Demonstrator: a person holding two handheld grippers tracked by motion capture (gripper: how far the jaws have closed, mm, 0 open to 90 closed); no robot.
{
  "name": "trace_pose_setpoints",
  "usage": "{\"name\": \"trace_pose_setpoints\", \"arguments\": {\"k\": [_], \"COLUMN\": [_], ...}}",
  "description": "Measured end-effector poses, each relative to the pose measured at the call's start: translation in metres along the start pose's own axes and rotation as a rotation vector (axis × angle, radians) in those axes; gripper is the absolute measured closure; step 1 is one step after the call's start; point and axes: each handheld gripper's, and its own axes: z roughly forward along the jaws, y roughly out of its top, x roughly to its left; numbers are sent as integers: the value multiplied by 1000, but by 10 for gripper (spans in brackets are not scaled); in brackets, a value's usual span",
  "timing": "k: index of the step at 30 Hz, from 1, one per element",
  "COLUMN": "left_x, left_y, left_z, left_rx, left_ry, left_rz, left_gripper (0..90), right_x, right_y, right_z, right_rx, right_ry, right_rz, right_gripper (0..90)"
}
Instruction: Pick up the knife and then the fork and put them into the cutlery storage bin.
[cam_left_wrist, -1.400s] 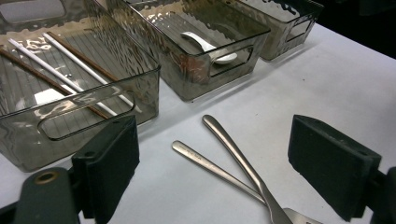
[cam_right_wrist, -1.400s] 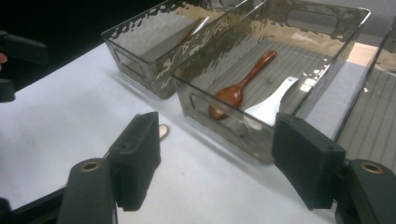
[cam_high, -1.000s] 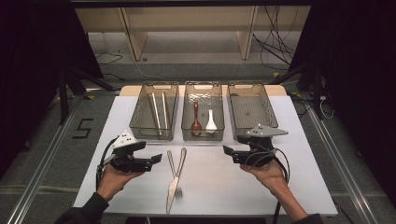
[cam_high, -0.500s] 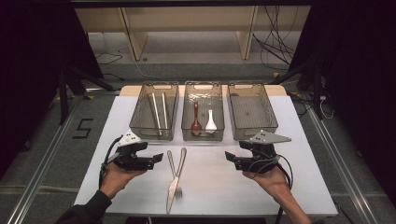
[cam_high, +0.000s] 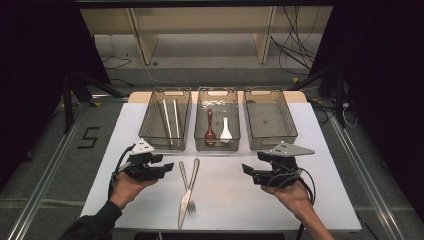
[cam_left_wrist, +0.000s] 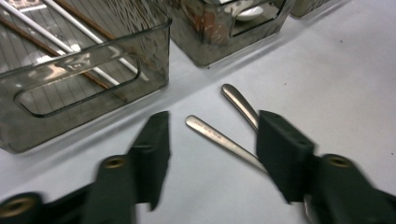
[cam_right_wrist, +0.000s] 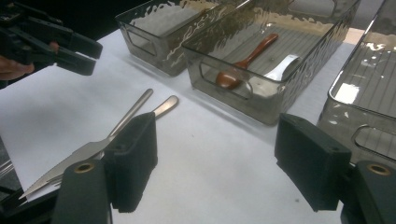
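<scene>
- The white table (cam_high: 320, 200) carries three clear bins in a row along its far side, with a knife and a fork lying loose on the near middle, between the two hands.
- The left gripper (cam_high: 167, 167) has just been closing its jaws from nearly full spread to about half. The left gripper view shows nothing between the pads: the two metal handles lie on the table beyond them. So it is unclenched and holds nothing; I judge it is narrowing to fit a handle before reaching in.
- The right gripper (cam_high: 246, 169) stands with its jaws wide apart and empty, near the right of the cutlery, its nose turned toward it.
- Neither hand has shifted noticeably from the earlier pictures; only the left jaws differ. Sorting of the loose pieces looks not yet begun.
- Left bin (cam_high: 150, 131): a pair of chopsticks (cam_high: 170, 118) lying lengthwise, far to near.
- Middle bin (cam_high: 200, 131): a brown spoon (cam_high: 210, 130) on the left and a white spoon (cam_high: 226, 131) just beside it on the right.
- Right bin (cam_high: 290, 125): nothing inside, so probably where the metal pieces belong.
- The knife (cam_high: 184, 192) and the fork (cam_high: 191, 187) have handles pointing far and splayed apart, and cross toward their near tips. The knife handle lies nearer the left gripper.
</scene>
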Motion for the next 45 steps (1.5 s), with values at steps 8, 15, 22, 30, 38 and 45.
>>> {"name": "trace_pose_setpoints", "arguments": {"k": [8, 15, 22, 30, 38, 45], "left_x": [1, -2, -8, -19, -24, -21], "left_y": [1, 1, -4, -7, -7, -9], "left_z": [14, 29, 44, 63, 65, 65], "left_rx": [78, 124, 183, 236, 255, 266], "left_ry": [-2, -8, -15, -24, -16, -19], "left_rz": [-1, 16, 35, 73, 81, 38], "left_gripper": [750, 877, 886, 886, 886, 886], "right_x": [-1, 1, 5, 7, 6, 7], "right_y": [0, 1, 2, 2, 2, 3], "right_z": [0, 0, 2, 2, 1, 1], "right_rx": [-2, -2, 1, 4, 1, -1], "right_ry": [0, 1, 9, 15, 13, 14], "right_rz": [2, -7, -13, -17, -20, -21], "right_gripper": [307, 307, 302, 302, 303, 303]}}
